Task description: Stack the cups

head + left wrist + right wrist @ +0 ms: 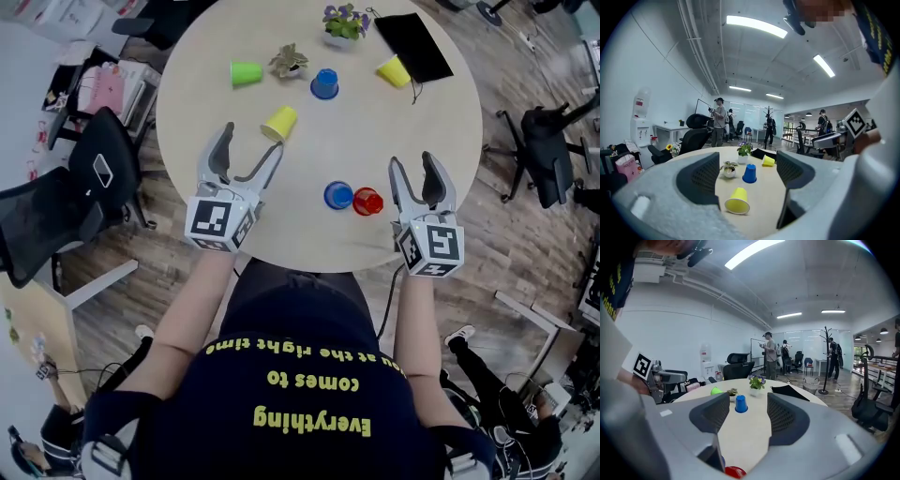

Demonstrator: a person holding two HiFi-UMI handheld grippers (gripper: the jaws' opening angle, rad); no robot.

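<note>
- Round counter [431,141]: six cups on it, all loose, none stacked yet.
- Left claw [250,142]: jaws apart, empty, over near-left part of counter.
- Right claw [413,162]: jaws apart, empty, at near edge.
- Black pouch [412,45]: one, far edge.
- Plants, two: flower pot [344,23] at far edge, succulent [289,62] just inward of it.
- Cups: yellow two, blue two, green one, red one.
- Near yellow cup [279,123]: on its side just ahead of left claw, mouth toward claw, long axis roughly along jaw line. Left hand nearer.
- Near blue cup [338,195] and red cup [367,201]: standing side by side near near edge, just left of right claw.
- Far blue cup [324,83], mouth down. Green cup [246,72] and far yellow cup [394,71], both on their sides. All three toward far edge.
</note>
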